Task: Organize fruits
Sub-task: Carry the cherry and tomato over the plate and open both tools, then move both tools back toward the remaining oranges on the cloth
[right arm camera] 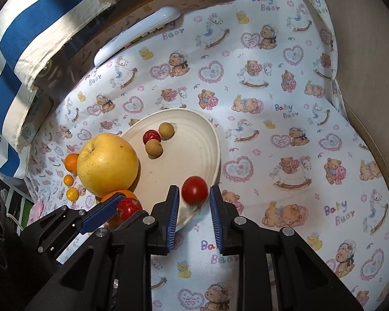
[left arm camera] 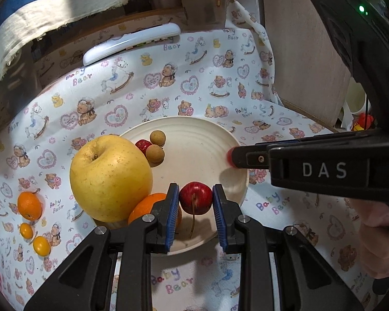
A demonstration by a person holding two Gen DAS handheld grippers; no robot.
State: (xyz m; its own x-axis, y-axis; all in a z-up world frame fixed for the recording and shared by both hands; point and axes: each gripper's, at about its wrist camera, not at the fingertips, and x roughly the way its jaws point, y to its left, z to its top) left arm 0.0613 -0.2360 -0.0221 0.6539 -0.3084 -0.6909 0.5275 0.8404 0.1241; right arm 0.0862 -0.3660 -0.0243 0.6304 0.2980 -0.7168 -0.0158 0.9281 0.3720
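Blue-padded left gripper [left arm camera: 195, 198] clamps a dark red stemmed cherry [left arm camera: 195, 197] at lower centre; right gripper [right arm camera: 193, 194] pinches a round red fruit [right arm camera: 194, 190] over the cream ridged plate [right arm camera: 210, 140].

Your work surface is a table draped in a white cloth [right arm camera: 285, 83] printed with teddy bears, rocking horses, hearts and "Baby Bear" lettering — it hangs in folds at the far right corner. Directly on the cloth you have a cream ridged plate [left arm camera: 215, 140] near the middle. Left of the plate, well apart from it, sit three loose fruits on the cloth: an orange tangerine [left arm camera: 29, 205] and, just beside it, two small yellow-orange fruits [left arm camera: 26, 230] [left arm camera: 41, 245] — all close together. At the far edge, a white remote control [left arm camera: 132, 42] lies partly on the cloth.
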